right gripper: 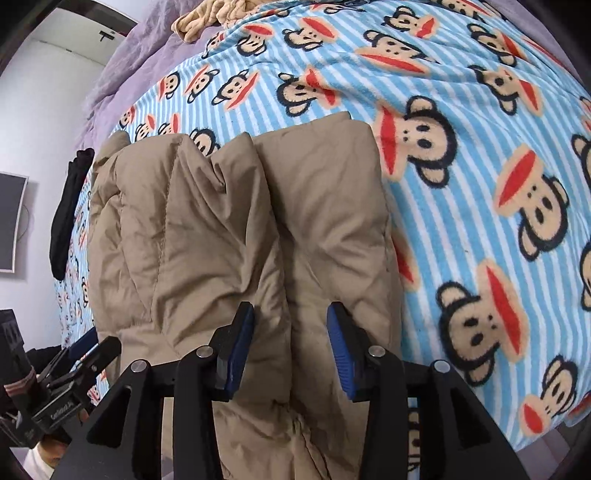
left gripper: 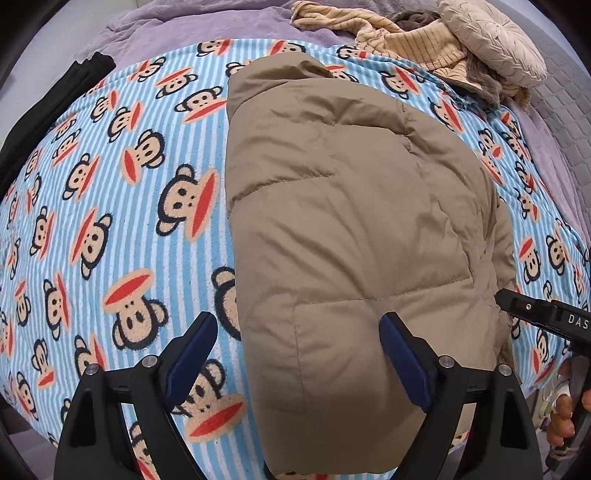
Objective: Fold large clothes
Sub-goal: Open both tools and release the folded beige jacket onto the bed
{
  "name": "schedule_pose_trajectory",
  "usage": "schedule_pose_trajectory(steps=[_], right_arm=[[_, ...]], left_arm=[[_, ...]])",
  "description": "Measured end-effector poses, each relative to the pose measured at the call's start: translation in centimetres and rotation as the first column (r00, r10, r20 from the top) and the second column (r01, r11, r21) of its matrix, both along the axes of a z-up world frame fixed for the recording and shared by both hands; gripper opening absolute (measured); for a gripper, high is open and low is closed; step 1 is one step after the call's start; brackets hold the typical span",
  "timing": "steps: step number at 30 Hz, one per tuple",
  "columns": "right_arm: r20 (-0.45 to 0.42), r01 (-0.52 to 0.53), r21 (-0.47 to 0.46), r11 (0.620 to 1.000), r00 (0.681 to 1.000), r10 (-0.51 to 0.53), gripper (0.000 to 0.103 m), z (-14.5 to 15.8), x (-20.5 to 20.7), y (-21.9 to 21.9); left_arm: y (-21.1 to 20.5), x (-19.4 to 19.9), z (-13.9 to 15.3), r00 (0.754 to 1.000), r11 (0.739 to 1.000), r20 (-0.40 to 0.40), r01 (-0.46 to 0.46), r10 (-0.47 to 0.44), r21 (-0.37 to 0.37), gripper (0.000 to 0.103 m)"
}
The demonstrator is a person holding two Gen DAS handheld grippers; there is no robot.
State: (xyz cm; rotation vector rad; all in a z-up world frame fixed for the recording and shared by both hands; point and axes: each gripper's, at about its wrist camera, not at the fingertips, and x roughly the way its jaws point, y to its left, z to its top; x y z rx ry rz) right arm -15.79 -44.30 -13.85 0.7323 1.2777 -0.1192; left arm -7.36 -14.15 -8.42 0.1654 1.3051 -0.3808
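Observation:
A tan puffer jacket [left gripper: 351,229] lies folded lengthwise on a blue striped monkey-print blanket [left gripper: 110,221]. My left gripper [left gripper: 299,354] is open, wide, just above the jacket's near end, one finger over the blanket and one over the jacket. My right gripper [right gripper: 291,347] is partly open, its fingers astride a thick fold of the jacket [right gripper: 258,229] at its near edge, not pinching it. The right gripper also shows at the jacket's right edge in the left wrist view [left gripper: 535,314]. The left gripper shows low left in the right wrist view [right gripper: 85,365].
A heap of cream striped clothes [left gripper: 413,40] and a pale cushion [left gripper: 491,40] lie at the far end of the bed. A black garment [left gripper: 55,99] lies along the bed's left edge. A purple bedspread [left gripper: 184,29] surrounds the blanket.

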Motion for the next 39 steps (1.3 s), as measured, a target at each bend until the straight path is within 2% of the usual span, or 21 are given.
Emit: schedule_pose_trajectory(steps=[5,13,15,24,29,35,36,37,39], right_arm=[[0.0,0.024,0.013,1.0,1.0,-0.024,0.049,0.8,-1.6,0.5],[0.0,0.067,-0.027,0.997,0.998,-0.067,0.056,2.0,-3.3,1.7],[-0.002,0.066,-0.038,0.997,0.998,-0.066,0.059,2.2,-3.6,2.2],[-0.014,0.079,-0.066,0.995,0.997,-0.08,0.06,2.7,-5.3,5.1],[0.004,0.098,-0.098,0.99,0.995,-0.098,0.069,3.6,-6.3,6.3],[0.021,0.132,-0.118,0.984,0.991,-0.131,0.07,4.3,-7.6,6.8],[0.023,0.136,-0.116,0.984,0.991,-0.134,0.073,4.3,-7.7,6.8],[0.028,0.138,-0.113,0.984,0.99,-0.136,0.082,4.4,-7.8,6.8],[0.037,0.141,-0.113,0.983,0.99,-0.138,0.083,4.6,-7.8,6.6]], left_arm=[[0.4,-0.5,0.3,1.0,1.0,-0.001,0.011,-0.011,-0.002,0.09],[1.8,-1.5,1.1,0.999,0.999,0.02,0.03,-0.03,-0.016,0.09],[2.3,-1.7,1.1,0.999,0.999,0.012,0.033,-0.032,-0.018,0.103],[5.1,-2.7,1.7,0.998,0.999,0.033,0.047,-0.047,-0.003,0.103],[5.9,-3.1,1.6,0.997,0.998,0.034,0.063,-0.063,-0.015,0.103],[6.5,-3.3,1.3,0.997,0.997,0.032,0.074,-0.073,-0.015,0.103],[6.6,-3.3,1.4,0.997,0.997,0.032,0.07,-0.069,-0.018,0.103],[6.8,-3.2,1.6,0.997,0.998,0.03,0.065,-0.064,-0.022,0.103],[6.9,-2.8,1.8,0.998,0.998,0.029,0.055,-0.054,-0.032,0.103]])
